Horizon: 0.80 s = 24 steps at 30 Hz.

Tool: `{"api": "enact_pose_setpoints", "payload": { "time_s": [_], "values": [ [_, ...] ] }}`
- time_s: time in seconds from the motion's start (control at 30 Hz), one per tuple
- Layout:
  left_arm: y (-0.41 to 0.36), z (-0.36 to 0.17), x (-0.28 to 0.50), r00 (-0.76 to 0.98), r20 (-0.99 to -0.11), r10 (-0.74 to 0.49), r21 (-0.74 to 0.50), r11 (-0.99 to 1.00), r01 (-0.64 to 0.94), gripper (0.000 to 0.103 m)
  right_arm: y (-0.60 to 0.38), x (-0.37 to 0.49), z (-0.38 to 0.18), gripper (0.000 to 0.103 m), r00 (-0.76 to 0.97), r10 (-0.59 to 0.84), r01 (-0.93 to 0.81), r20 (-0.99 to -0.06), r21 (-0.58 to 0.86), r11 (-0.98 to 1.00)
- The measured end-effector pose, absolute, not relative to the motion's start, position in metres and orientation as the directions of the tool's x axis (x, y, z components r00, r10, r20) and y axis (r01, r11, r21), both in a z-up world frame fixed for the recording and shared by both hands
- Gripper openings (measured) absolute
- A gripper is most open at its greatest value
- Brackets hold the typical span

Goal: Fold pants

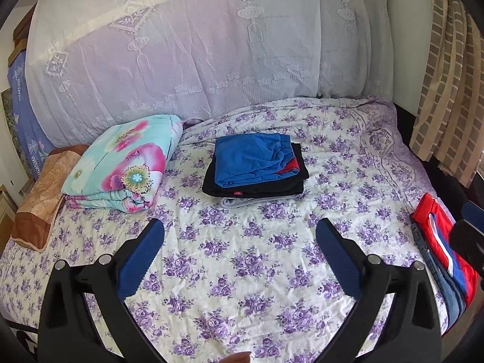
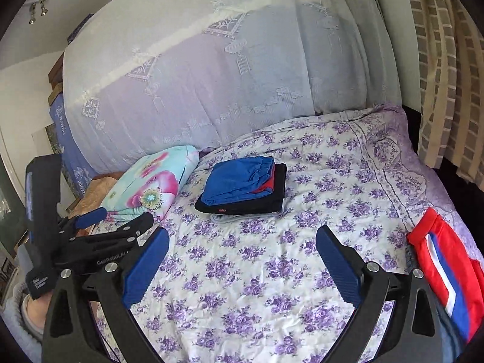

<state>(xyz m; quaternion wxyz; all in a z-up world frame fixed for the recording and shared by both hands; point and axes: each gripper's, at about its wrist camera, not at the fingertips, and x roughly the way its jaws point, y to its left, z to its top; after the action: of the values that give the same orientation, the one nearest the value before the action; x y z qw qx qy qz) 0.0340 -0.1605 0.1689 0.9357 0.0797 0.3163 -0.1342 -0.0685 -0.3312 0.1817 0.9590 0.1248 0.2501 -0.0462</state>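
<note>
Two grippers are recorded above a bed covered by a purple-flowered sheet (image 1: 242, 272). The left gripper (image 1: 240, 227) is seen in its own view with both blue pads spread wide and nothing between them; the right gripper (image 2: 242, 236) is likewise released, jaws at full spread over bare sheet, nothing grasped. A folded stack is noted mid-bed in both views: blue pants (image 1: 254, 157) on top, black pants (image 1: 257, 186) beneath with a red edge showing between them, and a pale grey garment (image 1: 242, 202) at the bottom. Beside the stack, toward the head of the bed, a folded floral quilt (image 1: 124, 163) is laid against a brown pillow (image 1: 42, 193). At the right edge of the bed a red, white and blue garment (image 2: 447, 275) is seen lying on denim (image 1: 438, 272), unfolded as far as can be told. Only the right wrist view shows the left gripper from outside, at the picture's left edge, together with wall fittings high up; only the left wrist view shows the full pillow and a fingertip (image 1: 239, 357) at the bottom edge. A lace net (image 1: 196, 45) hangs behind the bed and a checked curtain (image 1: 447, 75) at the right.
</note>
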Motion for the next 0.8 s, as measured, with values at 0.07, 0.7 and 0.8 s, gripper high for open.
{"api": "enact_pose_setpoints", "payload": {
  "time_s": [0.07,0.7,0.8],
  "values": [
    [-0.161,0.166,0.036,0.759,-0.623,-0.186,0.067,0.955,0.289,0.098,-0.327,-0.056,0.179,0.098,0.864,-0.04,0.172,-0.501,0.219,0.96],
    [-0.16,0.166,0.056,0.76,-0.631,-0.156,0.053,0.968,0.243,0.098,-0.315,0.004,0.173,0.098,0.834,0.011,0.106,-0.552,0.18,0.978],
    [-0.16,0.167,0.057,0.762,-0.63,-0.153,0.053,0.97,0.238,0.098,-0.313,0.007,0.173,0.098,0.834,0.014,0.101,-0.551,0.178,0.979]
  ]
}}
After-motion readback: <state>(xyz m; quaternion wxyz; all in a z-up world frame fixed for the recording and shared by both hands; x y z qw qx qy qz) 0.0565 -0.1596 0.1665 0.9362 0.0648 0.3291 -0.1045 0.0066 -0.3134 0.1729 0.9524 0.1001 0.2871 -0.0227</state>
